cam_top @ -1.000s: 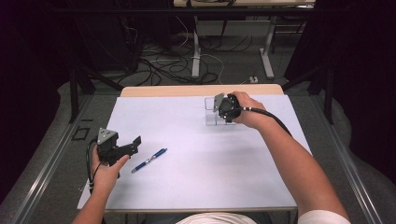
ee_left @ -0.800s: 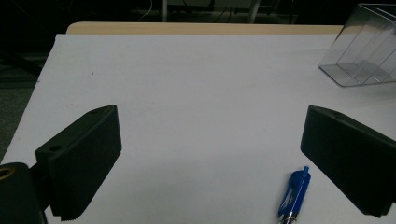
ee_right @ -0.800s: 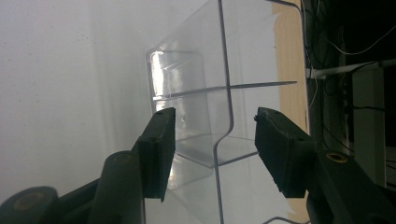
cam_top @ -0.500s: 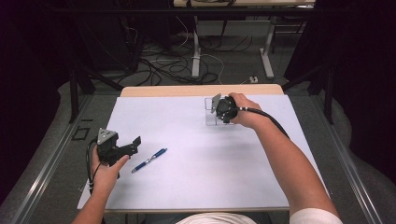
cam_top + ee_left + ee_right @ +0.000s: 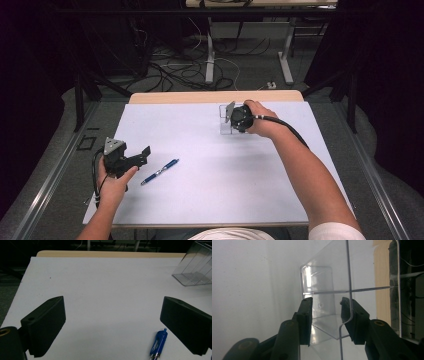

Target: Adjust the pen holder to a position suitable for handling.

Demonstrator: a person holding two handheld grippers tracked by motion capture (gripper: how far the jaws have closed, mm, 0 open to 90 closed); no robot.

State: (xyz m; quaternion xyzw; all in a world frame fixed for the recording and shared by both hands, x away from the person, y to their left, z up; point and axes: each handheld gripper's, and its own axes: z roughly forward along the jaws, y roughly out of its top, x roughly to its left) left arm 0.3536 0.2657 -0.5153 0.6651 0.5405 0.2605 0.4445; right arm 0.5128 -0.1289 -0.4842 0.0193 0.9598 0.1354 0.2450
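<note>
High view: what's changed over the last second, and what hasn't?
The right gripper has just been closing its jaws, which now straddle a wall of the clear box; whether the pads press it can't be told. The hand barely shifted. The left gripper, open, the pen and the box stayed put.

Bright table, dark surroundings, soft overall focus.

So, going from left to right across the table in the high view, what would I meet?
Left tongs → blue pen → clear plastic box → right tongs, which overlap the box.
</note>
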